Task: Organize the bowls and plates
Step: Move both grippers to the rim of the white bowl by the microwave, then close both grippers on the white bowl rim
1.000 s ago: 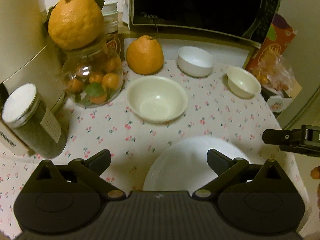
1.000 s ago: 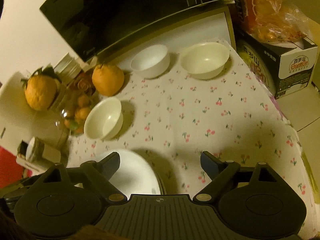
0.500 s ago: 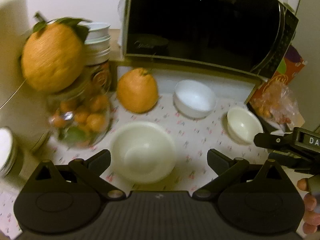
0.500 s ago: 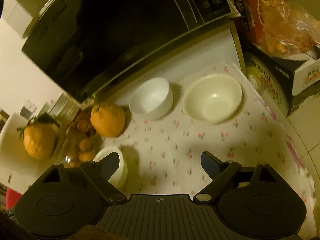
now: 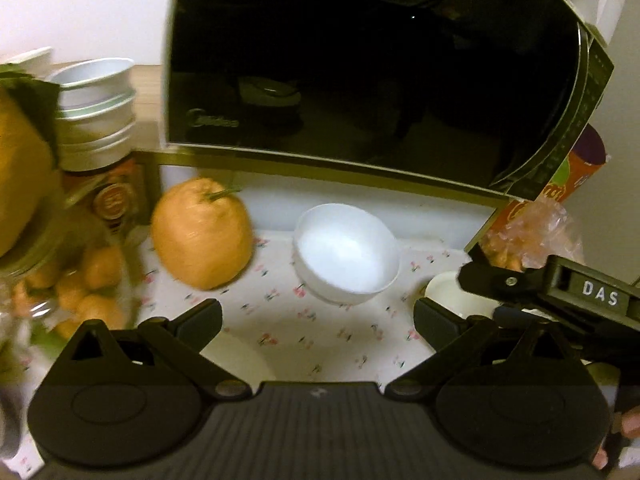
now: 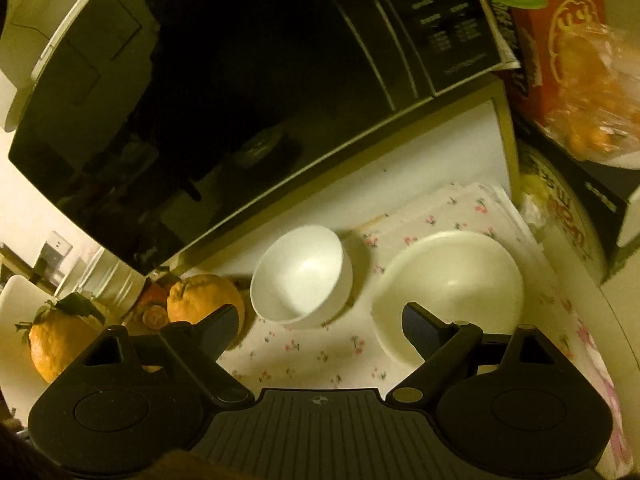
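**While both grippers hang empty, two bowls wait under the microwave**

As seen from the left wrist, left gripper (image 5: 318, 314) held low over the cloth, fingers wide apart, gripping nothing. Straight ahead at twelve o'clock, a white bowl (image 5: 347, 254), upright, just beside a large orange fruit (image 5: 202, 232) at ten o'clock. At three o'clock, the other tool reaching in above a cream bowl (image 5: 446, 294), mostly hidden behind it. At seven o'clock, a pale rim, likely another bowl, too cropped to tell.

From the right wrist, right gripper (image 6: 320, 326) also spread open and empty, its right finger lying over the near rim of the cream bowl (image 6: 450, 280) at one o'clock; contact unclear. White bowl (image 6: 300, 276) at eleven o'clock, close to the cream one but apart. Probably lined up this way to pinch one rim and nest the bowls.

Surface: a white tablecloth (image 6: 320, 354) printed with small cherries. Behind, a black microwave (image 5: 360, 72) on a raised shelf; stacked tins (image 5: 96, 112) and a jar of small oranges (image 5: 76, 280) at nine o'clock; a bagged snack box (image 6: 576, 64) at two o'clock. Dim, yellowish light.
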`<state>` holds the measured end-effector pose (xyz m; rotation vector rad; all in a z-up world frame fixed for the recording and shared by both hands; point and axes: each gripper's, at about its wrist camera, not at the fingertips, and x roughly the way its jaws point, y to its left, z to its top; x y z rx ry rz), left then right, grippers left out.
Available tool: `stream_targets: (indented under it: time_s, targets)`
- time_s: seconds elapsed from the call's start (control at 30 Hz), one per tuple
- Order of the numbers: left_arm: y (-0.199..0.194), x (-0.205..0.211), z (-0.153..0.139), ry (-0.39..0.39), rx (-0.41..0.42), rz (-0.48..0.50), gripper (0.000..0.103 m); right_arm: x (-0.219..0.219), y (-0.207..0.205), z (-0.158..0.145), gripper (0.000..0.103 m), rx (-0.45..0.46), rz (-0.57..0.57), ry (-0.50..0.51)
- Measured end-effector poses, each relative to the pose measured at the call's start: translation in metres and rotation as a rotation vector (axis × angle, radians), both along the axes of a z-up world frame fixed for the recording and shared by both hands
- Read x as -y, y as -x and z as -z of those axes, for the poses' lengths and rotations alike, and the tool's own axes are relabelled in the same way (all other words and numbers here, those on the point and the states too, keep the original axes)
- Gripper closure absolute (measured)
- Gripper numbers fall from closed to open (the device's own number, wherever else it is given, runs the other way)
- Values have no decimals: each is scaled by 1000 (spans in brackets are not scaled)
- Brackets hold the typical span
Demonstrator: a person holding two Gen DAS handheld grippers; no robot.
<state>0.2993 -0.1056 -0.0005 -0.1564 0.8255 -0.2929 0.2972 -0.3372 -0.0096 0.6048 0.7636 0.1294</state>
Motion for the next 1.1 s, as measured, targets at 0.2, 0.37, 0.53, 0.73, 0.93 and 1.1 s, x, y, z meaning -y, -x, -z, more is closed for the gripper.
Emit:
stream_targets:
  time_s: [0.2,0.37,0.53,0.73,0.93,1.1]
  targets:
    - [-21,8,15,31,-27,6,15,0,-24,7,13,30,10,2]
    - [-33,10,27,109,-80,-18,28,2,-41,7,18,62,16,20]
    - [-41,17,31,117,-71,-32,41,0,-55,15,35,48,10,49]
    - [-49,20,36,103,-64,-53,54,-5,-67,28,53,20,4,49]
    - [-60,20,45,107,-59,-76,69,-8,-73,37,61,3,8,43]
    - [-64,22,51,100,-64,-78,78,-11,-78,42,66,-7,2,51]
